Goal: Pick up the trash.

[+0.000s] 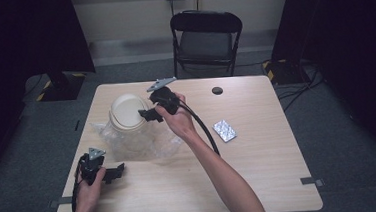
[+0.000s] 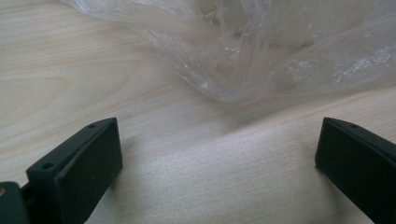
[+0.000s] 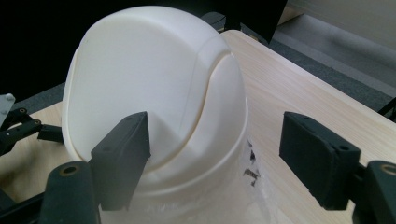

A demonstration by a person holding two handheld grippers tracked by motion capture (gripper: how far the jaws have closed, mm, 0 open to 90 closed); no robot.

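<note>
A small cream bin with a domed swing lid [image 1: 128, 111] stands left of the table's middle, inside a crumpled clear plastic bag [image 1: 143, 141]. My right gripper [image 1: 150, 114] hovers at the lid's right side, open. In the right gripper view the lid [image 3: 154, 79] sits just beyond the right gripper [image 3: 217, 128], whose left jaw overlaps the lid's flap without touching it. My left gripper [image 1: 115, 171] rests low near the front left of the table, open, pointing right. In the left gripper view the bag [image 2: 261, 51] lies just past the wide-apart jaws of the left gripper [image 2: 219, 135].
A silver blister pack [image 1: 225, 130] lies on the wooden table [image 1: 260, 171] to the right of my right arm. A small black round cap [image 1: 217, 90] sits near the far edge. A black folding chair [image 1: 206, 34] stands behind the table.
</note>
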